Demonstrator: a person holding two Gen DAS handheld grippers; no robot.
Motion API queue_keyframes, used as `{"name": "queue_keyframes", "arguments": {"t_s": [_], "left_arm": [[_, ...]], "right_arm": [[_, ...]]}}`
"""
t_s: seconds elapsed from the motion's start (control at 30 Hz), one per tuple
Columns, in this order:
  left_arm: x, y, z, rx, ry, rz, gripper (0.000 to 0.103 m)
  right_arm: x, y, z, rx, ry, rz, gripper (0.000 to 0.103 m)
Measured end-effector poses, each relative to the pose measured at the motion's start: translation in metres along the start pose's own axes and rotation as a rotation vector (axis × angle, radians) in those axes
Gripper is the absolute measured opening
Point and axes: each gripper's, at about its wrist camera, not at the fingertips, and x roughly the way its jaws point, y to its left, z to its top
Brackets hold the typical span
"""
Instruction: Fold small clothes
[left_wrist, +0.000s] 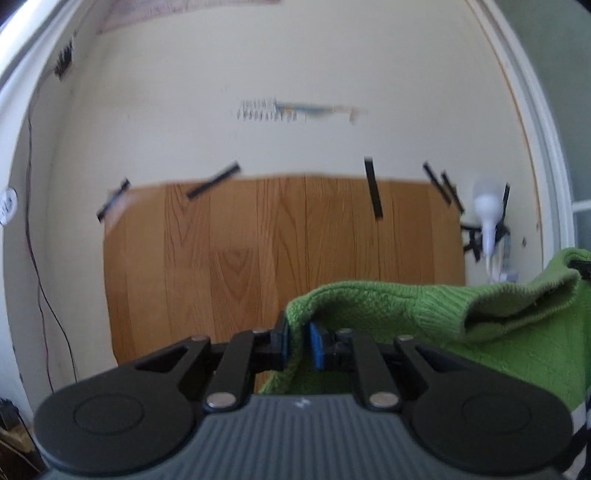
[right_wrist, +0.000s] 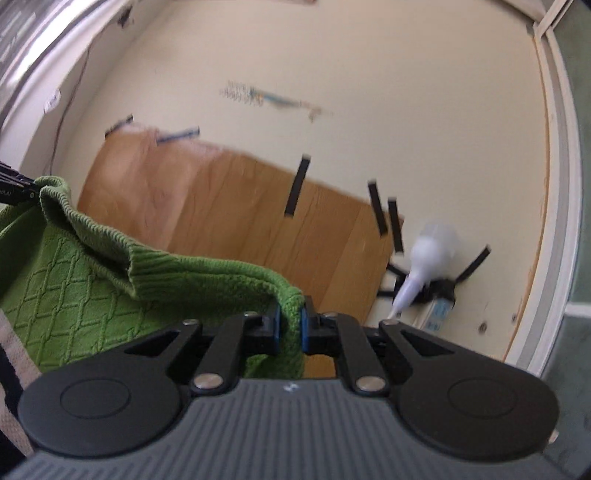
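A green knitted sweater (left_wrist: 498, 343) is held up in the air between the two grippers, in front of a cream wall (left_wrist: 295, 74) on which a wood-pattern sheet (left_wrist: 258, 258) is fixed with strips of black tape (left_wrist: 373, 192). The left gripper (left_wrist: 297, 345) is closed on one top edge of the sweater; knit is seen pressed between its blue pads (left_wrist: 317, 345). The right gripper (right_wrist: 290, 330) is clamped in the same way on the other top edge (right_wrist: 291, 314), and the fabric fills the narrow gap between its jaws. The cloth between the two grips is not pulled tight: it sags, and a ribbed cuff or collar (right_wrist: 144, 266) is folded over in the middle. No table can be seen in either view, so it cannot be told what lies below the sweater.

It is judged that the garment is being lifted to be spread out before a fold is made. Several things could go wrong from here. Only a thin edge of knit is caught in each gripper, so it could slip out under the sweater's own weight if it is shaken. If the grippers are not moved apart enough, the slack part could land wrinkled. Both views are blurred, and a white bulb (right_wrist: 432, 254) on the wall is near the right side, so it could be brushed by a wide swing.
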Motion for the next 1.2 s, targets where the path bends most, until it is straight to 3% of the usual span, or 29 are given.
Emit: {"name": "queue_keyframes", "arguments": {"t_s": [0.1,0.2,0.27,0.3,0.37,0.43,0.5,0.6,0.7,0.73,0.77,0.8,0.93,1.03,1.07,1.1,1.13,1.2], "left_arm": [[0.090,-0.006,-0.044,-0.016,0.151,0.011,0.011],[0.171,-0.022,-0.111,-0.003,0.349,0.047,0.017],[0.202,-0.027,-0.155,-0.033,0.516,0.061,0.015],[0.205,-0.026,-0.173,-0.064,0.557,0.033,0.015],[0.194,-0.025,-0.191,-0.043,0.528,0.035,0.017],[0.177,-0.020,-0.198,-0.032,0.502,0.043,0.017],[0.157,-0.014,-0.201,-0.070,0.480,-0.004,0.017],[0.130,-0.017,-0.206,-0.065,0.458,-0.064,0.017],[0.108,-0.023,-0.218,-0.061,0.465,-0.123,0.017],[0.105,-0.026,-0.221,-0.058,0.473,-0.138,0.017],[0.104,-0.029,-0.225,-0.050,0.482,-0.148,0.017],[0.104,-0.032,-0.227,-0.039,0.491,-0.151,0.017],[0.108,-0.033,-0.232,-0.025,0.544,-0.127,0.017],[0.107,-0.019,-0.230,-0.040,0.545,-0.090,0.017],[0.108,-0.012,-0.227,-0.051,0.540,-0.076,0.017],[0.109,-0.006,-0.224,-0.060,0.533,-0.062,0.017],[0.110,0.000,-0.220,-0.063,0.524,-0.049,0.017],[0.115,0.009,-0.211,-0.042,0.498,-0.030,0.019]], "right_arm": [[0.081,0.009,-0.063,0.046,0.147,-0.006,0.016],[0.161,0.022,-0.137,0.132,0.394,0.013,0.022],[0.178,0.024,-0.179,0.197,0.515,0.029,0.022],[0.175,0.020,-0.193,0.239,0.536,0.063,0.022],[0.161,0.008,-0.208,0.301,0.558,0.124,0.025],[0.140,-0.004,-0.221,0.367,0.585,0.183,0.039],[0.119,-0.012,-0.229,0.435,0.608,0.221,0.055],[0.087,-0.013,-0.244,0.476,0.655,0.216,0.056],[0.060,0.000,-0.249,0.507,0.691,0.261,0.053],[0.056,0.007,-0.250,0.496,0.705,0.274,0.044],[0.051,0.016,-0.249,0.476,0.693,0.279,0.022],[0.047,0.022,-0.244,0.439,0.678,0.263,0.005],[0.046,0.019,-0.231,0.216,0.662,0.113,0.005],[0.069,-0.002,-0.240,-0.228,0.636,-0.246,0.005],[0.080,-0.014,-0.247,-0.285,0.662,-0.332,0.006],[0.092,-0.028,-0.252,-0.289,0.712,-0.401,0.009],[0.098,-0.038,-0.248,-0.237,0.718,-0.414,0.009],[0.100,-0.046,-0.227,-0.044,0.636,-0.330,0.013]]}}
